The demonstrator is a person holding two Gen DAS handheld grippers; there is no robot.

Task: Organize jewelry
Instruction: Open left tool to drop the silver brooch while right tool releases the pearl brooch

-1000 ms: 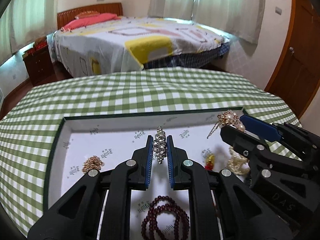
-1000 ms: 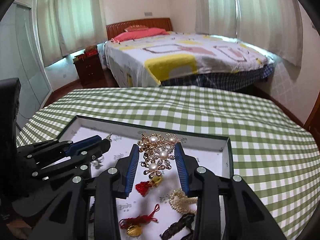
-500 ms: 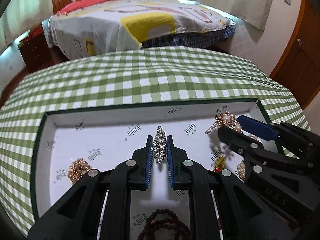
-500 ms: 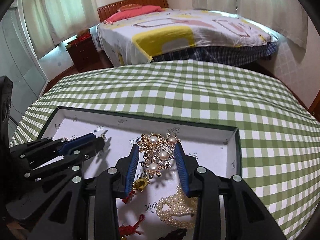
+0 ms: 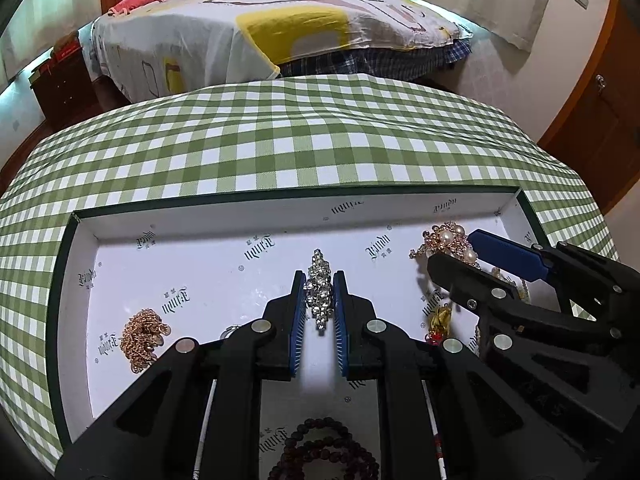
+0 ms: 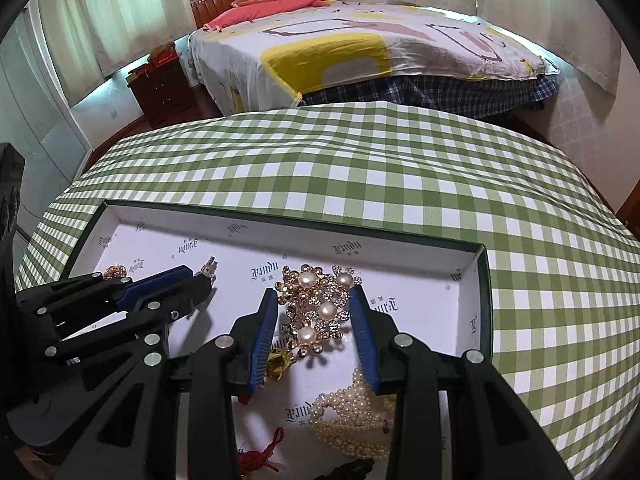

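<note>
A shallow white-lined box (image 5: 224,218) (image 6: 478,320) with dark green walls lies on the checked tablecloth. My left gripper (image 5: 319,280) is shut on a narrow silver rhinestone brooch (image 5: 319,290), held just above the box floor at mid-box. My right gripper (image 6: 316,300) is shut on a gold flower brooch with pearls (image 6: 316,304), low over the right end of the box. In the left wrist view the right gripper (image 5: 460,250) and its pearl brooch (image 5: 448,240) show at the right. In the right wrist view the left gripper (image 6: 200,278) shows at the left.
In the box lie a gold chain cluster (image 5: 142,338), a dark red bead bracelet (image 5: 324,452), a pearl strand (image 6: 352,416), a small gold charm with red cord (image 6: 276,364) and a red tassel (image 6: 256,458). A bed (image 5: 260,28) stands beyond the table's far edge.
Both grippers have tipped downward and sunk toward the box floor, each still holding its brooch. The table and box fill more of both views than before.
</note>
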